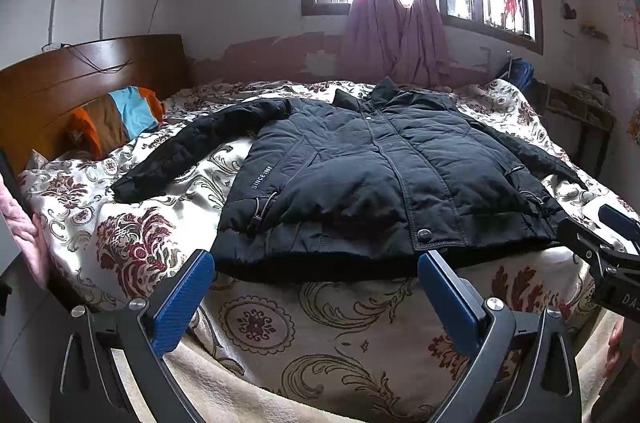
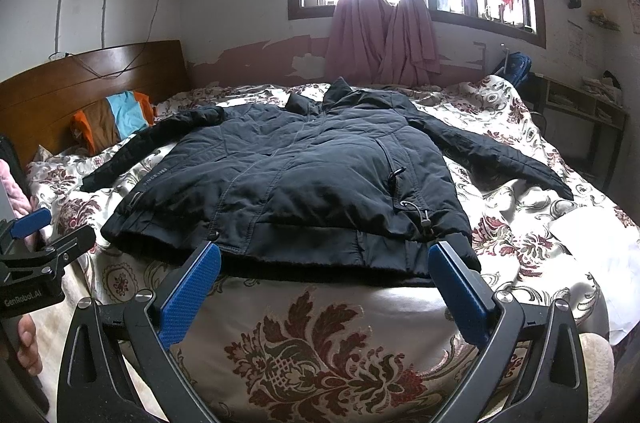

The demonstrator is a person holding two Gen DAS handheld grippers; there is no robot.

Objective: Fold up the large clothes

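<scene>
A black padded jacket (image 1: 380, 163) lies flat and face up on the bed, collar toward the window, both sleeves spread out to the sides. It also shows in the right wrist view (image 2: 304, 175). My left gripper (image 1: 316, 267) is open and empty, just short of the jacket's hem, toward its left half. My right gripper (image 2: 324, 259) is open and empty, just short of the hem toward its right half. Each gripper shows at the edge of the other's view: the right gripper (image 1: 608, 243) and the left gripper (image 2: 40, 243).
The bed has a floral cover (image 1: 328, 323) and a wooden headboard (image 1: 80, 79) at the left. Colourful folded clothes (image 1: 116, 119) lie by the headboard. A window with pink curtains (image 1: 392, 23) is behind. A low shelf (image 2: 584, 103) stands at the right.
</scene>
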